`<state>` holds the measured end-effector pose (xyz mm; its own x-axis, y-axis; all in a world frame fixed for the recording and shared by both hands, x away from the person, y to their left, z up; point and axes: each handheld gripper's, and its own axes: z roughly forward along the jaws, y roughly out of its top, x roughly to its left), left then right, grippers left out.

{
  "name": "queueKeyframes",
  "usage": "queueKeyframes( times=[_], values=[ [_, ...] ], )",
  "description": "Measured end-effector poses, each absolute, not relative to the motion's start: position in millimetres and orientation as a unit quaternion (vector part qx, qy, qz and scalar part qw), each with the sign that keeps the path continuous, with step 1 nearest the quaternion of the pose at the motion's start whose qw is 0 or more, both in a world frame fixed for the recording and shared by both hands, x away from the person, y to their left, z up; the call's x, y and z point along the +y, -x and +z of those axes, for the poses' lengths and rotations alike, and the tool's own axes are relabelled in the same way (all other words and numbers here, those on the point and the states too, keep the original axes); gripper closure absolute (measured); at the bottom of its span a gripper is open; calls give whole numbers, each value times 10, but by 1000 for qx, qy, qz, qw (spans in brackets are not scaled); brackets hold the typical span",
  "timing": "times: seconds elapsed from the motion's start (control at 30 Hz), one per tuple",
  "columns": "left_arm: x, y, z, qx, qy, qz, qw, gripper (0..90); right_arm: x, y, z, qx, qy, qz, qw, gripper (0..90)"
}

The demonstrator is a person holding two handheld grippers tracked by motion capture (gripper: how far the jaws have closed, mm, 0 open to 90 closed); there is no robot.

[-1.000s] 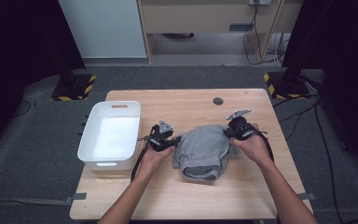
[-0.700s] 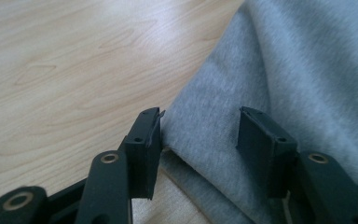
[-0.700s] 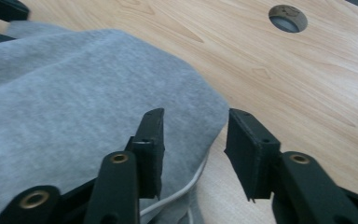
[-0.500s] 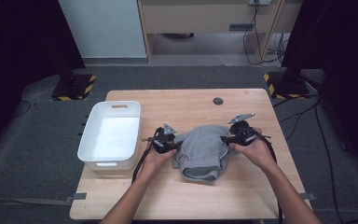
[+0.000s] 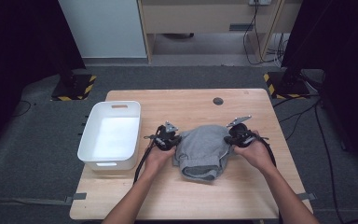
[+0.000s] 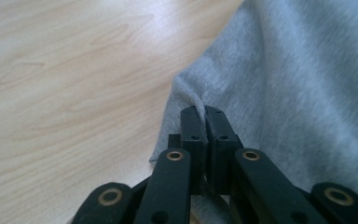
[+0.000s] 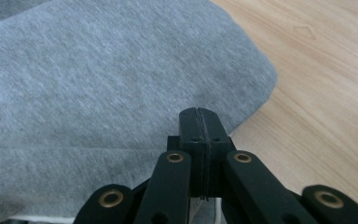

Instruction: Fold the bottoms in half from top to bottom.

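A crumpled grey garment (image 5: 203, 149) lies on the wooden table (image 5: 191, 100), between my two hands. My left gripper (image 5: 176, 140) sits at the garment's left edge. In the left gripper view its jaws (image 6: 204, 112) have just closed and pinch a raised fold of the grey cloth (image 6: 298, 93). My right gripper (image 5: 227, 139) sits at the garment's right edge. Its jaws (image 7: 199, 112) have just closed too and stand tight together over the cloth's border (image 7: 98, 84). No fold shows between them.
A white plastic tub (image 5: 116, 106) stands at the table's left side, close to my left hand. A small black disc (image 5: 218, 101) lies near the far edge. Bare wood stretches in front of the garment and behind it.
Both grippers have closed at the garment's edges. The right gripper has come down slightly toward the cloth's right border. The garment has kept its place.
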<state>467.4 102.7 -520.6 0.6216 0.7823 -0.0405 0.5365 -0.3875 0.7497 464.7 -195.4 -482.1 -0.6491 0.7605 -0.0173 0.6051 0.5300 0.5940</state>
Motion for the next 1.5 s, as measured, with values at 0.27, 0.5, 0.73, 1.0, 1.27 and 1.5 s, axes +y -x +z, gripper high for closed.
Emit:
queueKeyframes(
  times=[0.27, 0.5, 0.73, 1.0, 1.27, 1.5],
  values=[
    [1027, -4816, -5099, 425, -794, 177, 396, 878, -1927, -4796, -4804, 860, -401, 273, 156, 900],
    [1002, -4924, -5023, 424, -787, 196, 403, 882, -1949, -4952, -4728, 846, -411, 285, 182, 900],
    [1041, -4966, -5020, 438, -780, 199, 400, 884, -1962, -4945, -4761, 857, -403, 266, 178, 900],
    [1091, -4997, -4978, 447, -776, 207, 393, 885, -2131, -4909, -4746, 855, -414, 257, 176, 900],
    [1101, -5029, -4977, 452, -777, 210, 385, 885, -2197, -4872, -4721, 854, -415, 258, 179, 900],
    [1049, -5014, -4985, 436, -784, 204, 391, 809, -2193, -4836, -4691, 843, -417, 291, 176, 827]
  ],
)
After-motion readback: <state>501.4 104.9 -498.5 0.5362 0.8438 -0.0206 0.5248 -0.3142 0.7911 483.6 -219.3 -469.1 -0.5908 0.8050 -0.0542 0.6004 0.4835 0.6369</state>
